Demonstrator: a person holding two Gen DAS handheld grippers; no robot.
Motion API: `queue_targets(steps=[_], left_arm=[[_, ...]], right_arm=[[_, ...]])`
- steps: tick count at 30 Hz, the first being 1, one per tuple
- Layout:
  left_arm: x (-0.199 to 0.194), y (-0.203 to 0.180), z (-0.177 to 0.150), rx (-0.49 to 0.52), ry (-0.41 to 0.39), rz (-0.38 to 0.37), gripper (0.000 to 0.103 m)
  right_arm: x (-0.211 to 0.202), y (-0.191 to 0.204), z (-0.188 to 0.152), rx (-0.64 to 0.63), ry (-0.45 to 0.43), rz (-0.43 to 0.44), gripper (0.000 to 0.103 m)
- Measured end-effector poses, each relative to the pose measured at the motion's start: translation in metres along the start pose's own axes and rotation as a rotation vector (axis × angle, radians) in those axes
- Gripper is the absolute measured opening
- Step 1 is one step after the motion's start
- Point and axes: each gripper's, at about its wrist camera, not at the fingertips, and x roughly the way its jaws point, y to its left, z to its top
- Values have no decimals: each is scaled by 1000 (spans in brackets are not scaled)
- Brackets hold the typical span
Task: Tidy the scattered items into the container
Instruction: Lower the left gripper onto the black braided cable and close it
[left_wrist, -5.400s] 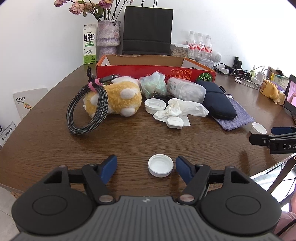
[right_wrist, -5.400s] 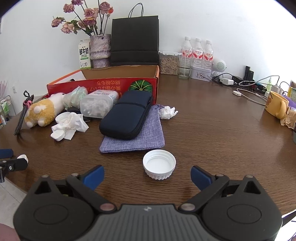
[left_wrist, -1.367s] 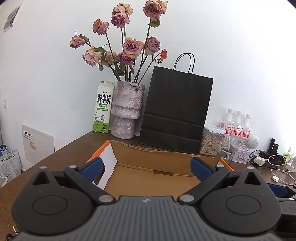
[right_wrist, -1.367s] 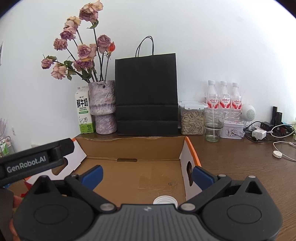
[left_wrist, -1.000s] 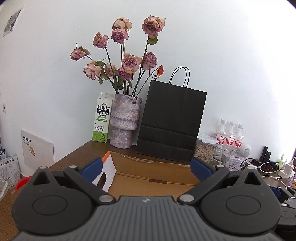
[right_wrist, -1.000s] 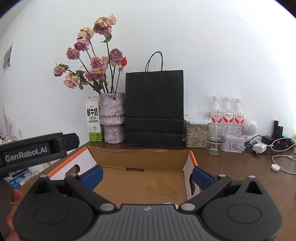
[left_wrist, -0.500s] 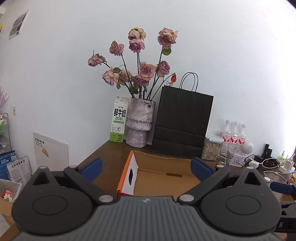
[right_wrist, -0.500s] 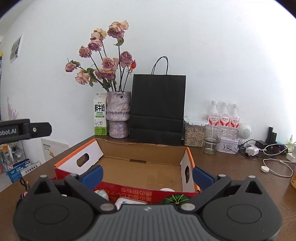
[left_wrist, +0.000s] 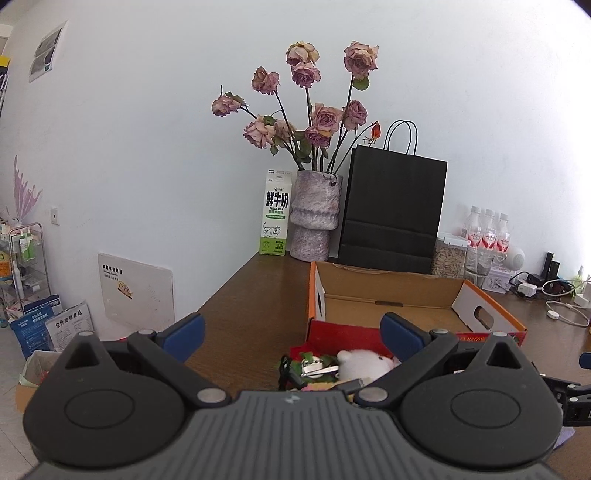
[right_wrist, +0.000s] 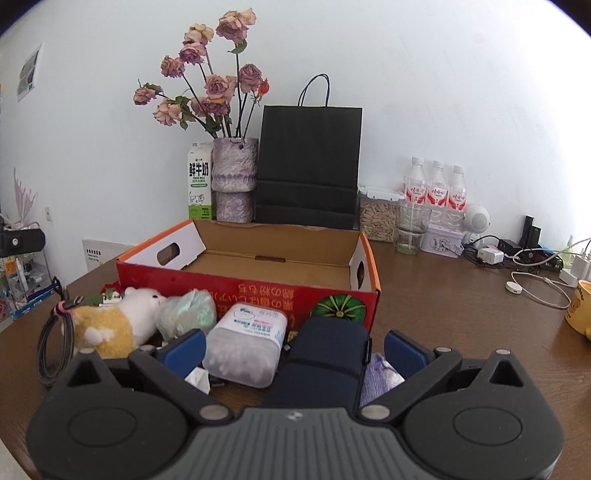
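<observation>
Both grippers are pulling back from over the cardboard box (right_wrist: 258, 266), where a second ago they were looking straight down into it; now the scattered items are coming into view again. The right gripper (right_wrist: 293, 347) is hanging with its jaws spread wide and nothing between them, and the left gripper (left_wrist: 291, 334) is likewise wide open and empty.

Between the right jaws and just ahead of them are lying the clear cotton-swab tub (right_wrist: 245, 343) and the dark zip case (right_wrist: 325, 354), with the box standing just beyond both. Off past the left jaw of that gripper are sitting the plush toy (right_wrist: 118, 325), the coiled cable (right_wrist: 55, 343) touching it, and a crumpled green bag (right_wrist: 186, 314).

The tub is probably light, stiff and somewhat slick (smooth plastic), so pinching across its narrow sides should be holding best. The case is looking padded and yielding; gripping across its width near the middle seems wise. The plush is soft and will be squashing under the pads, so a deep bite on the body would suit it.
</observation>
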Motion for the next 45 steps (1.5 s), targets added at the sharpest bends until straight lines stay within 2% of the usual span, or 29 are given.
queue_targets(steps=[4, 8, 18, 27, 32, 34, 39, 45], left_arm=[[-7, 12, -17, 24, 37, 15, 103], [-7, 19, -29, 6, 85, 15, 103], [-3, 14, -44, 34, 138, -21, 103], [21, 7, -54, 42, 230, -68, 103], [32, 7, -50, 46, 259, -96, 103], [40, 6, -47, 63, 294, -107, 103], [61, 4, -47, 96, 375, -88, 103], [72, 5, -53, 73, 428, -101, 103]], right_arm=[[-6, -5, -15, 16, 35, -2, 103], [-9, -5, -25, 20, 54, 4, 103], [0, -7, -36, 30, 106, -3, 103], [8, -11, -42, 39, 138, -20, 103], [9, -16, -43, 47, 140, -34, 103], [10, -17, -43, 51, 142, -38, 103], [12, -18, -45, 51, 147, -36, 103], [15, -19, -44, 55, 149, -34, 103]])
